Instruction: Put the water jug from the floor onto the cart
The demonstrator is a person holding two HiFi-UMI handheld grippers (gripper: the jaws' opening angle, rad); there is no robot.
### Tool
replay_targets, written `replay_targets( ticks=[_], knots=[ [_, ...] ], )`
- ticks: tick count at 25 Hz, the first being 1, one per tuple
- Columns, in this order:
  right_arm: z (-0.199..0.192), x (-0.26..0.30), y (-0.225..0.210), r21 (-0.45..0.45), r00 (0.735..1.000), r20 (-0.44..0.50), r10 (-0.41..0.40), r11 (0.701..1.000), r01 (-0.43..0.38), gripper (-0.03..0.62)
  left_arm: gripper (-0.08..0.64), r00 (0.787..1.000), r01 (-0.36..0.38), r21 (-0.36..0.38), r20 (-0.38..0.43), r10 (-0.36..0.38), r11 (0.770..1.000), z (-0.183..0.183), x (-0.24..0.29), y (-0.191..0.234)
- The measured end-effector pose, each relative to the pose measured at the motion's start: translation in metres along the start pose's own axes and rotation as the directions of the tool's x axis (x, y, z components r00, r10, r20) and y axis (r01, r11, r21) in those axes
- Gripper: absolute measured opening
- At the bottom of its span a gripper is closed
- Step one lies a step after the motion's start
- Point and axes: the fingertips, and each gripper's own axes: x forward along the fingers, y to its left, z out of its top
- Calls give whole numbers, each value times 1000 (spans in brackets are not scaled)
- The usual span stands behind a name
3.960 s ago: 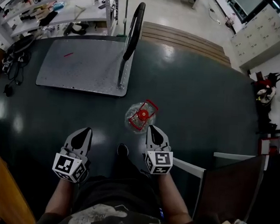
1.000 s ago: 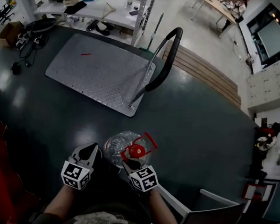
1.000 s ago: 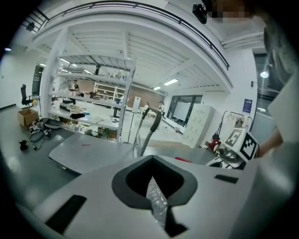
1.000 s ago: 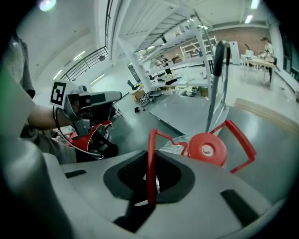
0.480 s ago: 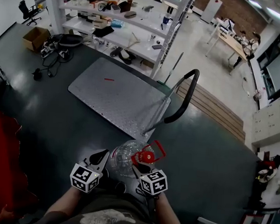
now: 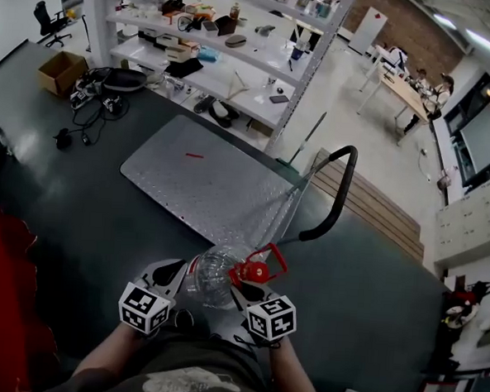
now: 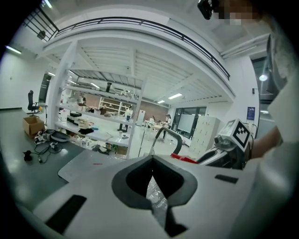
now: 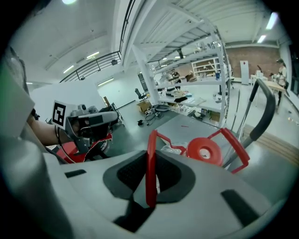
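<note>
Lifting water jug (image 6: 211,276) to cart (image 6: 212,189) | right gripper (image 6: 243,297) clamps red handle (image 8: 150,163) | left gripper (image 6: 174,271) pinches jug's clear wall, jaws nearly together | keep both level, clear deck edge

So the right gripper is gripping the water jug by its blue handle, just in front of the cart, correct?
Not quite: the handle is red, not blue. The right gripper view shows the right gripper closed on that handle of the water jug, just in front of the cart.
</note>
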Motion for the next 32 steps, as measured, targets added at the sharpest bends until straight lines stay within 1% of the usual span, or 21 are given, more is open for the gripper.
replay_targets(
  ticks=[3, 5, 9, 13, 16, 19, 23, 28, 32],
  knots=[
    [23, 9, -8, 9, 1000, 17, -20, 1000, 20, 37, 6, 1000, 1, 5, 10, -1, 1000, 7, 0, 17],
    [41, 18, -14, 7, 999, 32, -28, 1000, 28, 37, 7, 1000, -13, 6, 11, 13, 1000, 10, 4, 33],
    [64, 37, -24, -3, 999, 37, -33, 999, 33, 38, 7, 998, -66, -47, 18, 67, 997, 12, 9, 67],
    [87, 65, -43, -3, 999, 25, -23, 1000, 23, 38, 6, 994, -108, -57, 6, 109, 992, 16, 24, 98],
    [103, 89, -62, 3, 1000, 17, -7, 1000, 7, 38, 6, 989, -147, -90, 6, 148, 985, 19, 42, 125],
    [124, 114, -83, -7, 1000, 5, 1, 1000, -1, 38, 6, 989, -144, -118, 18, 147, 983, 33, 65, 141],
    [154, 150, -113, 1, 1000, -13, 19, 1000, -19, 40, 7, 991, -136, -69, -7, 136, 988, 60, 107, 161],
    [188, 183, -146, 8, 999, -25, 37, 999, -37, 40, 6, 991, -131, -74, 6, 132, 989, 85, 146, 188],
    [224, 203, -177, -4, 999, -10, 36, 999, -36, 40, 7, 989, -147, -50, -7, 146, 988, 103, 177, 214]
  ],
)
